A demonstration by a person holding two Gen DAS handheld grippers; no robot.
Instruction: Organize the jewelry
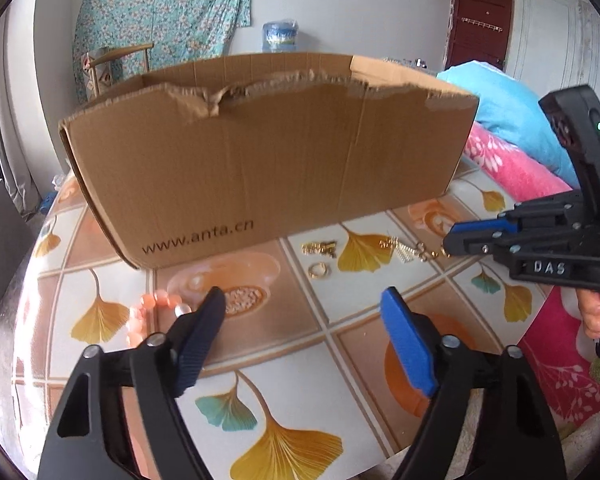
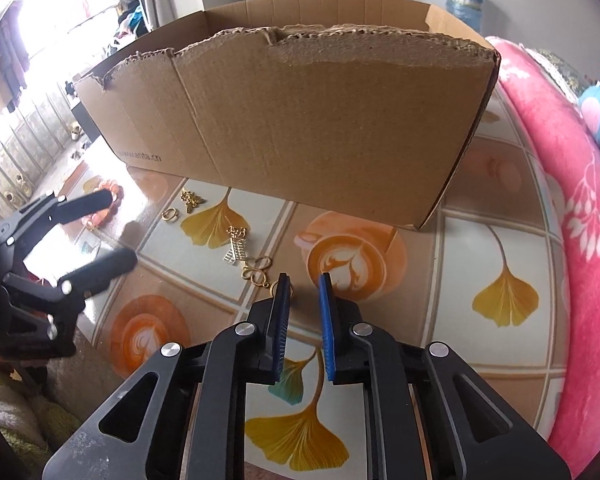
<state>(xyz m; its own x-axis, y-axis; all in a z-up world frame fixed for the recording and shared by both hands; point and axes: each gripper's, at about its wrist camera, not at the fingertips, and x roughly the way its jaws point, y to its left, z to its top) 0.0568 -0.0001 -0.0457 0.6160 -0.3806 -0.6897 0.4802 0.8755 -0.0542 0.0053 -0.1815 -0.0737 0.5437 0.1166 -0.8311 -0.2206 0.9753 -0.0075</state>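
Jewelry still lies loose on the counter (image 1: pixel 112 240), in front of the cardboard box (image 1: pixel 260 152); the box's inside cannot be seen from either camera, so whether anything has gone into it yet cannot be told.

Going from left to right in the left wrist view, a pink bead bracelet (image 1: pixel 148 312) rests near the left edge of the counter, just beside and partly behind the left finger of the left gripper (image 1: pixel 304 320). That gripper's jaws stand wide, with nothing between them; they hover over the patterned cloth and press on nothing. Next comes a small gold cluster (image 1: pixel 320 248) close to the box wall, with a gold ring (image 1: pixel 319 270) just in front of it. Further right lies a gold pendant piece (image 1: pixel 400 250) and a looped gold chain piece (image 1: pixel 424 252), touching or nearly touching each other. At the far right the right gripper (image 1: pixel 450 242), held by a hand (image 1: pixel 598 312), reaches the end of that chain.

From the right wrist view, its jaws are narrow, yet a gap shows between the pads and nothing is pinched in it; a small gold loop (image 2: pixel 275 286) sits just at the outside of the left pad.

Judged from this, sorting is at an early stage: at least five pieces are left on the counter, and none is held.
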